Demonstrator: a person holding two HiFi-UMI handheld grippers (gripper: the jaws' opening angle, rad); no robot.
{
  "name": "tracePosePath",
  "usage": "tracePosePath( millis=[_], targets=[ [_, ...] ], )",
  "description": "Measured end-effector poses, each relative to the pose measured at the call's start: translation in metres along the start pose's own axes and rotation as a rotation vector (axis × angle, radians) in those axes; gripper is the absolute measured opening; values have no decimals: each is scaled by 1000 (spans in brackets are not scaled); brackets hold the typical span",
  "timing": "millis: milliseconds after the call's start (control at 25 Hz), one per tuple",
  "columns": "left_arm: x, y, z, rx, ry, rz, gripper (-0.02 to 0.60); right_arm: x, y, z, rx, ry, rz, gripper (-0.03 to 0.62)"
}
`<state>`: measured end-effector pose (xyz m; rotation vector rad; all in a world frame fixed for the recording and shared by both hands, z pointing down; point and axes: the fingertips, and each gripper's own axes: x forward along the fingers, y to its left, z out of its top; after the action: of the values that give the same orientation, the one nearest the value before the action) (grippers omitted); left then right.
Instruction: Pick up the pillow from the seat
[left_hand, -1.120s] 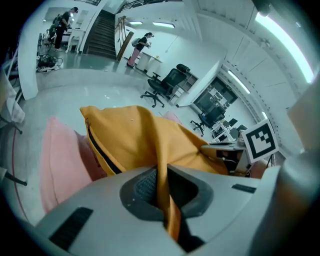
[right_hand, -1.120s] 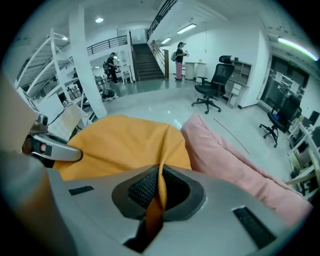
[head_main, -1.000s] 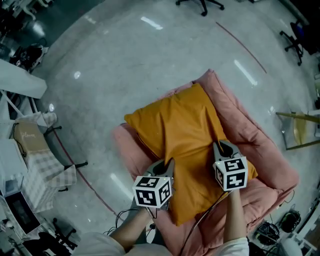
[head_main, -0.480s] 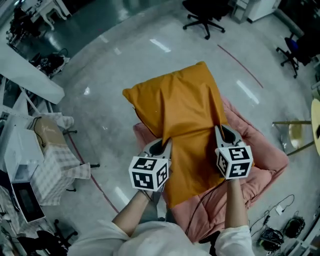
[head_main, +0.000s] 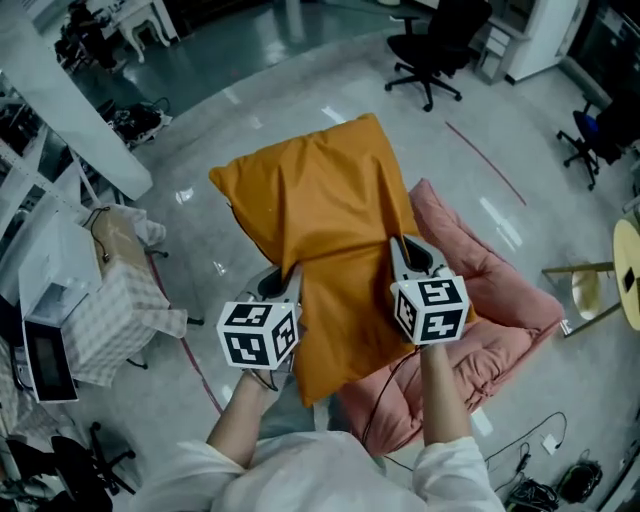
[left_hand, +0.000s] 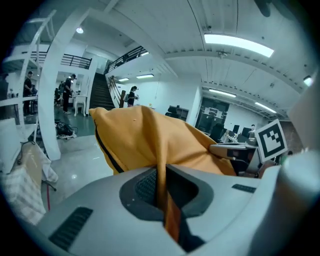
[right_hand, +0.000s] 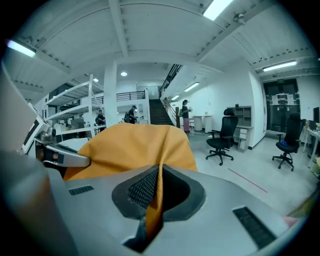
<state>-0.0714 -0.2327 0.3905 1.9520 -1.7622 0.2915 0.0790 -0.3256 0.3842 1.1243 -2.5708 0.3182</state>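
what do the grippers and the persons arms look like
The left gripper and right gripper are both grey, with tapering jaws lined by dark ribbed pads. Each carries a white cube printed with black square markers. A thin dark cable hangs below the right one. The person wears white sleeves.

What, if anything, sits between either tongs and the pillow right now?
Nothing visible: the left tongs and the right tongs are each shut directly on a fold of the orange pillow, over the pink seat.
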Motion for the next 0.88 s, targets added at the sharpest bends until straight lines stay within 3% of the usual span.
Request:
tracePosePath(
  millis=[240,880],
  targets=[
    [-75,44,-2,11,-37,98,18,-6,81,11,-7,-38,74,32],
    [-272,220,-54,-6,-95,175,18,-2,346,-8,14,-43,156,34]
  ],
)
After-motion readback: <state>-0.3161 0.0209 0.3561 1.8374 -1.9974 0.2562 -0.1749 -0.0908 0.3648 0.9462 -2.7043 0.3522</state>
